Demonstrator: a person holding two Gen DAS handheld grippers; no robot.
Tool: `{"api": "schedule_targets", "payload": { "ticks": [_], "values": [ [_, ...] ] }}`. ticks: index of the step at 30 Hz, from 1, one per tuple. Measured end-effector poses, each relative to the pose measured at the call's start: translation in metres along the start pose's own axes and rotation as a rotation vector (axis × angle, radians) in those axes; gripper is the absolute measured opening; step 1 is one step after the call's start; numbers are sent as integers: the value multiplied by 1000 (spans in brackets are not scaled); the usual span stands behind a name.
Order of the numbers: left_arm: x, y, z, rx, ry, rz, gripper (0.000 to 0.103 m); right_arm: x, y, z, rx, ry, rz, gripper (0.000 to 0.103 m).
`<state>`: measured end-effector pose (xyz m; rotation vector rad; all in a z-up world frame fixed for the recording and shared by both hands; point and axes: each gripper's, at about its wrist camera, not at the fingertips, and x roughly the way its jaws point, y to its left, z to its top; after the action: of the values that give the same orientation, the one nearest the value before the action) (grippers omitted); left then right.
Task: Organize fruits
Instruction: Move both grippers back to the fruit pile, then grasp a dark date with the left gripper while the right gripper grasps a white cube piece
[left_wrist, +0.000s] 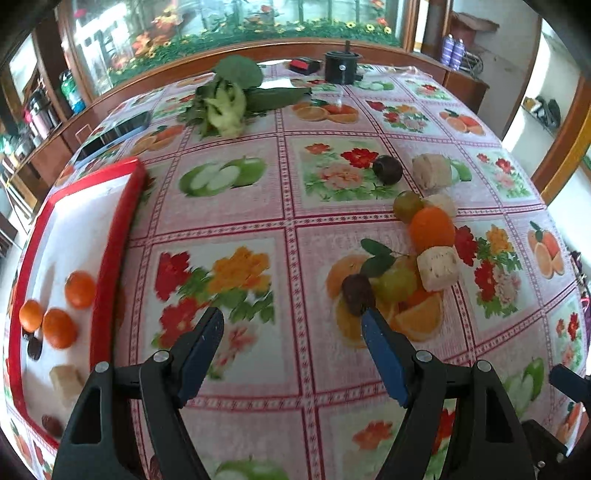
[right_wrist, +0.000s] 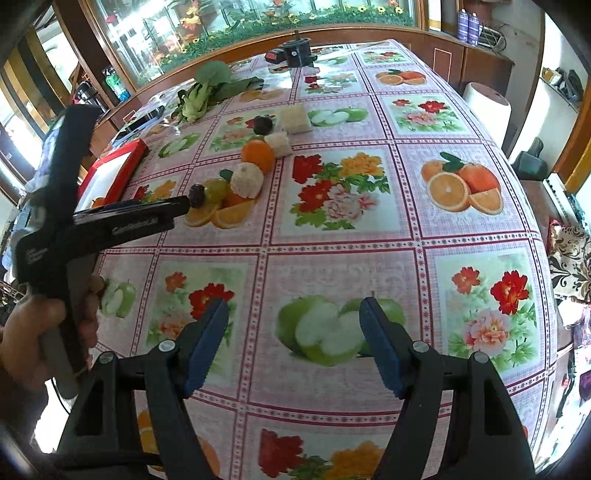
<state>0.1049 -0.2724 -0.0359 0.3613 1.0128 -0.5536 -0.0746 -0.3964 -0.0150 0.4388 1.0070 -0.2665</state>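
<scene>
A cluster of loose fruit lies on the flowered tablecloth: a dark plum (left_wrist: 357, 293), a green fruit (left_wrist: 397, 282), an orange (left_wrist: 432, 229) and a beige cube (left_wrist: 437, 273). My left gripper (left_wrist: 293, 321) is open just above the cloth, its right fingertip almost touching the dark plum. A red tray (left_wrist: 114, 240) at the left holds three oranges (left_wrist: 59, 328), a dark fruit (left_wrist: 34, 347) and a beige piece (left_wrist: 66, 380). My right gripper (right_wrist: 295, 314) is open and empty over a printed apple, well short of the fruit cluster (right_wrist: 246, 179).
A second dark plum (left_wrist: 387, 169) and a beige block (left_wrist: 431, 171) lie farther back. Leafy greens (left_wrist: 225, 103) and a black pot (left_wrist: 341, 66) stand at the far end. A hand (right_wrist: 33, 332) holds the left gripper at the table's left.
</scene>
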Motion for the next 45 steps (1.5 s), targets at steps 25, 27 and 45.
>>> {"api": "schedule_targets", "payload": {
  "ticks": [25,27,45],
  "values": [
    [18,6,17,24,-54,-134,22,30,-15,15,53,46,49,74],
    [16,9,13,15,-48,-144,22,33,-9,22,31,34,55,74],
    [-6,30,-31,-23,-63,-257,21,87,41,86,-107,-20,-8,31]
  ]
}}
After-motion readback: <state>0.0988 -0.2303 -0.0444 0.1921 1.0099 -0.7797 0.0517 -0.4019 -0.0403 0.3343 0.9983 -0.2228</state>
